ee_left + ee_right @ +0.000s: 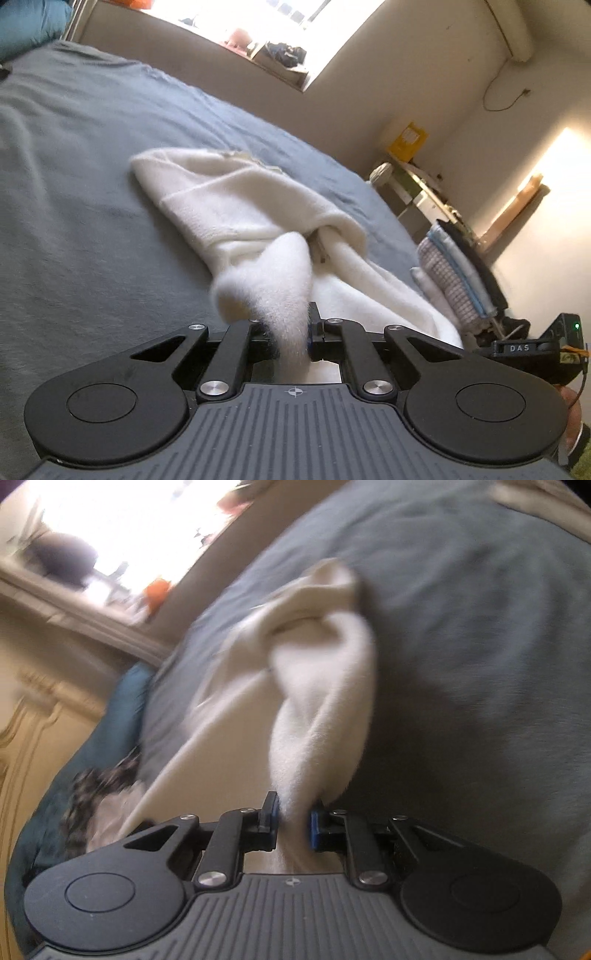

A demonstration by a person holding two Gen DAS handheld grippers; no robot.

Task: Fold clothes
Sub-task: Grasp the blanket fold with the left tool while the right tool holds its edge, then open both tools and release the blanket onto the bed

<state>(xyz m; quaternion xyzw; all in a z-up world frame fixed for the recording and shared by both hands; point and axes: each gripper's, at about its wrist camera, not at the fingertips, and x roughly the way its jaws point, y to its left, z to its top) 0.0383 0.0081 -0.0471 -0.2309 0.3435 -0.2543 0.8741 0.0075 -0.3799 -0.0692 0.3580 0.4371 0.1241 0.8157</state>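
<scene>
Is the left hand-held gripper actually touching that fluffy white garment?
Touching. In the left wrist view, a bunch of the white garment runs down between the closed jaws of the left hand-held gripper, pinched there, with no gap visible.

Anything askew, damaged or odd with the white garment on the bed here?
No damage shows. The white garment lies bunched and twisted on the grey bedcover, a pinch in both the left gripper and right gripper.

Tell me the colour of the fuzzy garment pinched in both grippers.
The fleecy garment is creamy white, clearest in the left wrist view.
</scene>
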